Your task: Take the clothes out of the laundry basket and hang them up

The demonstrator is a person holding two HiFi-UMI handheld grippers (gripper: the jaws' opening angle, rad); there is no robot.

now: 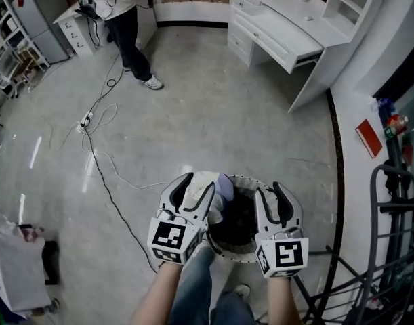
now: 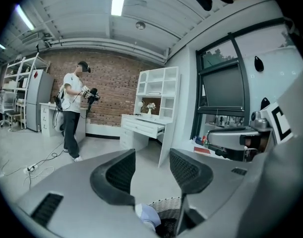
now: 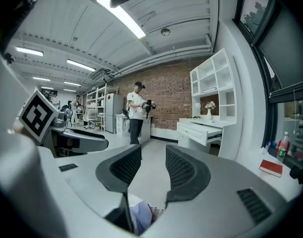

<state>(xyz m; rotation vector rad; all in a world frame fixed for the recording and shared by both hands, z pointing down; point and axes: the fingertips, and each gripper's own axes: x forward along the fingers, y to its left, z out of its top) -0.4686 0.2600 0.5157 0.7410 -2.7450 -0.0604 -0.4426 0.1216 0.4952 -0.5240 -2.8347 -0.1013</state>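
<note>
A round wicker laundry basket (image 1: 264,184) stands on the floor right below me, dark inside. Pale clothes (image 1: 219,185), cream and light lilac, lie heaped at its left rim. My left gripper (image 1: 198,187) hovers over that left rim, jaws open and empty. My right gripper (image 1: 273,193) hovers over the right rim, also open with nothing between its fingers. In the left gripper view the lilac cloth (image 2: 147,215) and basket rim (image 2: 167,203) show below the left gripper (image 2: 152,166). The right gripper view shows the lilac cloth (image 3: 139,216) under the right gripper (image 3: 153,163).
A dark metal rack (image 1: 394,229) stands close on the right. A white desk with an open drawer (image 1: 286,29) sits ahead. A person (image 1: 124,19) stands far left by drawers. Cables and a power strip (image 1: 86,121) trail across the floor. A red book (image 1: 368,137) lies on the right ledge.
</note>
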